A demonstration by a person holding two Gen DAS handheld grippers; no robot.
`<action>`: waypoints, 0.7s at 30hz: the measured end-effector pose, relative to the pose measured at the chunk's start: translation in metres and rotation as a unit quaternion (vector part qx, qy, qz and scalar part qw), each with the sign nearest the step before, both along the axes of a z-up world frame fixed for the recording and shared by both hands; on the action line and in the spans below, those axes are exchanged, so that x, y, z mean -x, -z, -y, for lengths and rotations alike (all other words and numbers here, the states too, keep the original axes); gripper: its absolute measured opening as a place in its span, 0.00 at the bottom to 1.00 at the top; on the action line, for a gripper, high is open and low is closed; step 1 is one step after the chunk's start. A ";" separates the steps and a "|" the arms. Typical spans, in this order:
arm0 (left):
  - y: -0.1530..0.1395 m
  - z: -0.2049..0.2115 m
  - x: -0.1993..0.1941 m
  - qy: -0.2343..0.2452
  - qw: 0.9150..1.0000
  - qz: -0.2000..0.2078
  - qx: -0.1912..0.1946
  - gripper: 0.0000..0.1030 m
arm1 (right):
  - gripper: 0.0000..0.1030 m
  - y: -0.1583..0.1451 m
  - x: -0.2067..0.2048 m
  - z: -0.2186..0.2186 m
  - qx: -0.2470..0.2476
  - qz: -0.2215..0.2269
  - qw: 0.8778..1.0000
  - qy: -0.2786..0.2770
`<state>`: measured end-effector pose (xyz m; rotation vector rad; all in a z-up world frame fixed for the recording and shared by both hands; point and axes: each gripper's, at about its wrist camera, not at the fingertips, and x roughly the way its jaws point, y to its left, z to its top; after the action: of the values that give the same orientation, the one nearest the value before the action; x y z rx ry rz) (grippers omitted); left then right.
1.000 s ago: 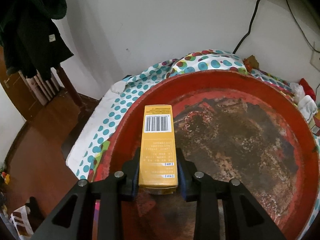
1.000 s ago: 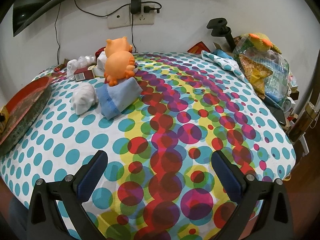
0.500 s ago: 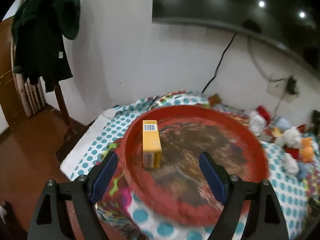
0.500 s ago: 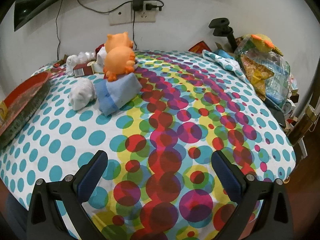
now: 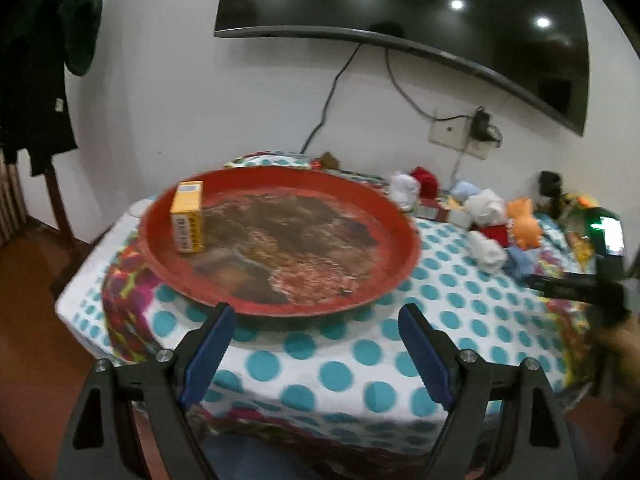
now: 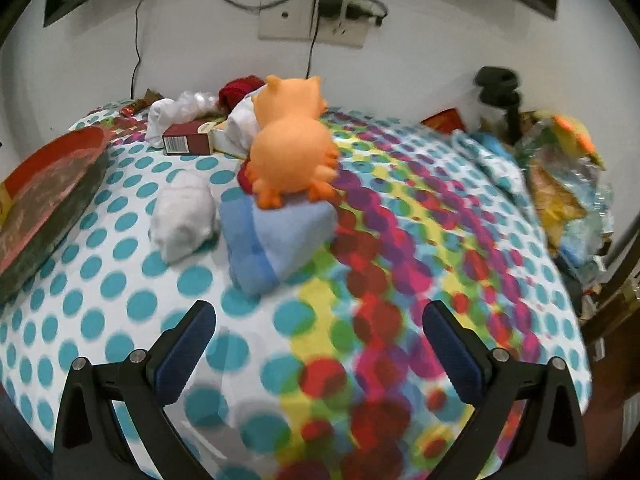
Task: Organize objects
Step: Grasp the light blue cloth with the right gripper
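Left claw (image 5: pixel 314 342) spread wide, nothing between its blue pads, hanging just off the near edge of the tabletop (image 5: pixel 360 364), which is covered in a dotted cloth. Red tray (image 5: pixel 404 240) sits on the tabletop's left end, round, shallow, its floor mottled brown and worn. Yellow box (image 5: pixel 187 216) stands upright inside the tray against the far-left rim, barcode on its top face, well apart from the left claw. Right claw (image 6: pixel 319 342) also spread wide and holding nothing, over the cloth where teal dots give way to red, purple and yellow ones. Ahead of it, near the middle of the tabletop: orange toy (image 6: pixel 290 152) resting on top of a folded blue cloth (image 6: pixel 276 240); white bundle (image 6: pixel 182 216) lies just beside the blue cloth on its left. Behind these, toward the far edge by the wall, a dark red box (image 6: pixel 186 140) with a barcode end, a red knitted lump (image 6: pixel 238 86) and more white bundles, crowded together and partly hidden by the toy. Tray edge shows at the left border of the right wrist view. At the tabletop's right end, a clear plastic bag (image 6: pixel 568 184) of mixed things, blurred. Wall socket (image 6: pixel 312 20) with a plug and cable above the far edge; dark screen (image 5: pixel 420 24) mounted on the wall; dark green garment (image 5: pixel 36 60) hanging at far left.
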<state>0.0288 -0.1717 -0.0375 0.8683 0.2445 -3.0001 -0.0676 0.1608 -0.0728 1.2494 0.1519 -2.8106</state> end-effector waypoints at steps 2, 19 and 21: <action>-0.003 -0.002 -0.004 0.009 1.000 -0.007 -0.004 0.83 | 1.00 0.001 0.013 -0.001 0.026 0.004 1.000 0.005; -0.002 -0.015 -0.008 0.033 0.999 -0.002 -0.008 0.83 | 0.31 -0.004 0.014 -0.005 0.070 0.006 0.997 -0.016; -0.001 -0.017 -0.008 0.034 0.999 0.003 -0.005 0.83 | 0.31 -0.009 0.004 -0.011 0.073 0.000 0.997 -0.016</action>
<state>0.0365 -0.1547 -0.0364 0.9034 0.2361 -3.0617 -0.0714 0.1721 -0.0640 1.2032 -0.0328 -2.7385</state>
